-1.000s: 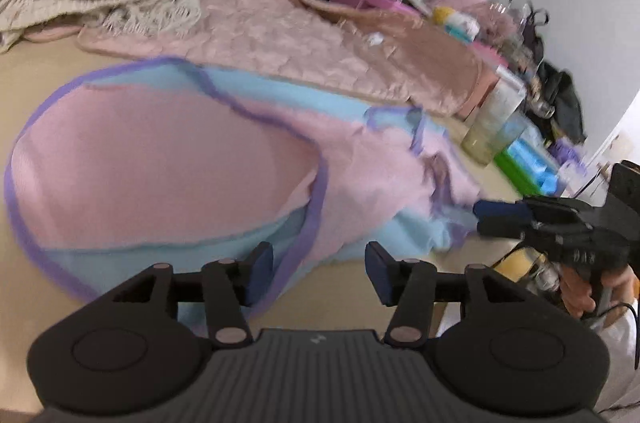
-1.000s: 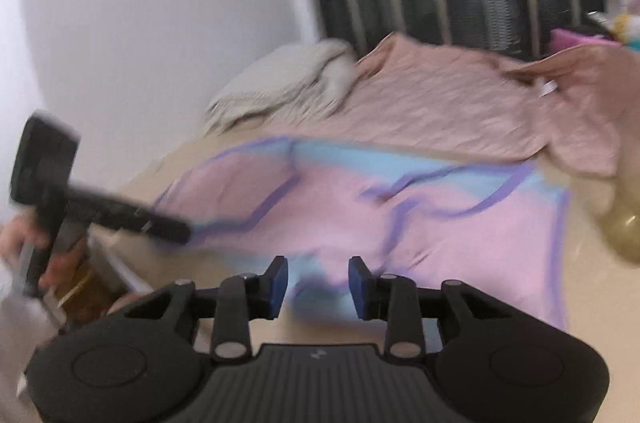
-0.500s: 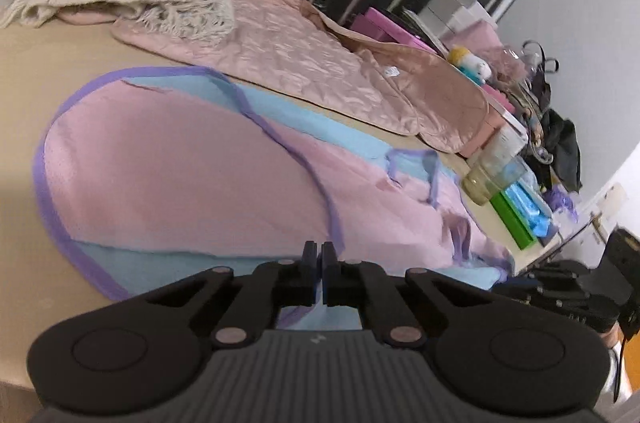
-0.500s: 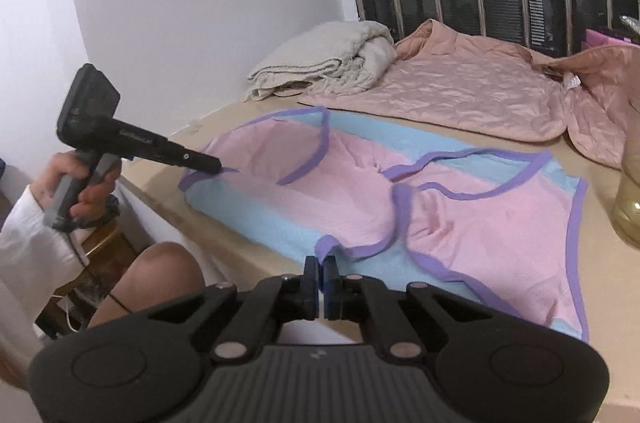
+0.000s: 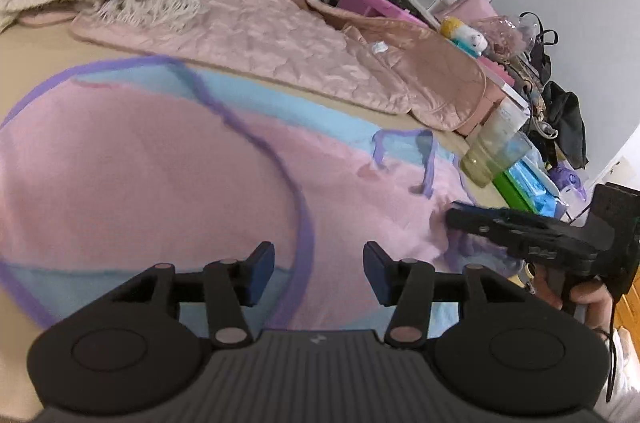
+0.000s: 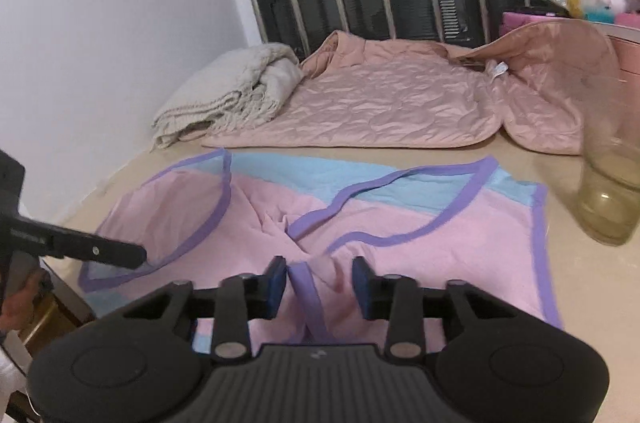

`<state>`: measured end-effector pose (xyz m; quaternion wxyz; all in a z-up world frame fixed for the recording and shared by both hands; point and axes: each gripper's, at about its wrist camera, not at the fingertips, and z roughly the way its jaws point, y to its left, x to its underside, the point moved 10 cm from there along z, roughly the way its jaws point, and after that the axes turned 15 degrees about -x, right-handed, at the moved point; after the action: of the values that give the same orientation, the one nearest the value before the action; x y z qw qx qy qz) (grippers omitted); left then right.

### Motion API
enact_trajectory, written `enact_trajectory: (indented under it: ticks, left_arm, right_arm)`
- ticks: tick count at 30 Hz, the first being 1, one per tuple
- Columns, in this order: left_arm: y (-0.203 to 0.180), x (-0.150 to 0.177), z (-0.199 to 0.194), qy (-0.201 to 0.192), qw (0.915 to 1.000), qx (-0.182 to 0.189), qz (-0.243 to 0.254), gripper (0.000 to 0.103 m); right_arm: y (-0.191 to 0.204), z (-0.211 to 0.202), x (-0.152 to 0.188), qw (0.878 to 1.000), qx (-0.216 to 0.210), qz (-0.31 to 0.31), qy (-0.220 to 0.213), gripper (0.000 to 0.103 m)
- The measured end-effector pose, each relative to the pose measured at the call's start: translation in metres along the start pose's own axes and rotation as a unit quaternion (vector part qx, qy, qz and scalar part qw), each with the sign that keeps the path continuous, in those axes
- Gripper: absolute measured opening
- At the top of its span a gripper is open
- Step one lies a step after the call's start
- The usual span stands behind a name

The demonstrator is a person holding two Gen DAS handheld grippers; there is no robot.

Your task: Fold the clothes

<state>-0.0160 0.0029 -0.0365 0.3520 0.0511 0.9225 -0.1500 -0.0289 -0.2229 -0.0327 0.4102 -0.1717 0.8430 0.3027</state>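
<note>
1. Pink-and-blue garment (image 6: 304,219) spread flat on table (image 6: 592,287), near edge.
2. Left gripper (image 5: 319,273) and right gripper (image 6: 319,285): fingers shut a moment ago, now opening, spread over purple trim, pinching nothing.
3. Fold apparently not yet begun.

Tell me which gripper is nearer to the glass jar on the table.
Right. The right gripper works the garment's end just beside the glass jar; the left gripper is at the garment's far end.

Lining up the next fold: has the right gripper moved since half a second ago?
Yes. The right gripper came in from off the table edge over the garment corner, nearer the glass; its jaws are opening, purple hem between them.
</note>
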Motion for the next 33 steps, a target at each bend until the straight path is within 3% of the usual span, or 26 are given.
enact_trajectory:
  ticks: [1, 3, 6, 7, 8, 12, 15, 16, 18, 21, 24, 26, 28, 31, 33]
  left_arm:
    - [-0.002, 0.0, 0.003, 0.0, 0.9999, -0.008, 0.006, 0.05]
    - [-0.004, 0.002, 0.008, 0.004, 0.9996, -0.024, 0.017, 0.045]
    - [0.0, 0.003, 0.008, -0.001, 0.9998, -0.02, 0.007, 0.045]
    - [0.001, 0.003, 0.008, -0.001, 0.9998, -0.018, 0.003, 0.044]
    - [0.002, 0.003, 0.008, -0.002, 0.9998, -0.018, 0.001, 0.043]
    - [0.001, 0.005, 0.006, -0.013, 0.9995, -0.029, 0.007, 0.042]
    - [0.0, 0.007, 0.004, -0.019, 0.9991, -0.037, 0.008, 0.041]
    - [0.001, 0.007, 0.004, -0.021, 0.9991, -0.037, 0.008, 0.041]
    - [0.001, 0.008, 0.004, -0.023, 0.999, -0.036, 0.009, 0.041]
    - [0.001, 0.008, 0.004, -0.021, 0.9992, -0.034, 0.008, 0.041]
    - [0.002, 0.007, 0.004, -0.02, 0.9993, -0.032, 0.006, 0.041]
    - [0.003, 0.008, 0.003, -0.021, 0.9993, -0.031, 0.003, 0.041]
    - [0.006, 0.008, 0.002, -0.02, 0.9993, -0.03, -0.002, 0.041]
    - [0.009, 0.008, 0.002, -0.02, 0.9994, -0.026, -0.008, 0.041]
    - [0.009, 0.007, 0.003, -0.021, 0.9994, -0.026, -0.007, 0.041]
  right_arm:
    - [-0.002, 0.005, -0.001, 1.0, 0.006, 0.001, 0.005, 0.007]
    - [-0.007, 0.004, -0.001, 1.0, 0.029, 0.003, 0.002, 0.007]
    - [-0.004, -0.007, -0.014, 1.0, 0.008, 0.008, -0.021, 0.018]
    - [-0.004, -0.009, -0.02, 1.0, 0.003, 0.007, -0.027, 0.029]
    - [-0.003, -0.001, -0.026, 1.0, 0.004, 0.002, -0.024, 0.032]
    - [-0.001, 0.041, -0.038, 1.0, -0.006, 0.004, 0.009, 0.031]
    - [0.002, 0.073, -0.027, 0.998, -0.011, 0.025, 0.051, 0.02]
    - [0.004, 0.075, -0.029, 0.999, -0.003, 0.016, 0.043, 0.004]
    - [0.005, 0.076, -0.034, 0.999, 0.001, 0.011, 0.034, 0.001]
    - [-0.001, 0.062, -0.056, 0.999, 0.027, -0.02, -0.015, 0.001]
    - [-0.013, 0.063, -0.061, 0.994, 0.08, -0.071, 0.009, 0.005]
    - [-0.019, 0.062, -0.055, 0.99, 0.11, -0.084, 0.028, 0.013]
    - [-0.019, 0.044, -0.046, 0.994, 0.096, -0.058, 0.01, 0.022]
    - [-0.02, 0.011, -0.029, 0.996, 0.082, -0.009, -0.014, 0.022]
    - [-0.02, 0.006, -0.013, 0.996, 0.087, 0.0, 0.001, 0.024]
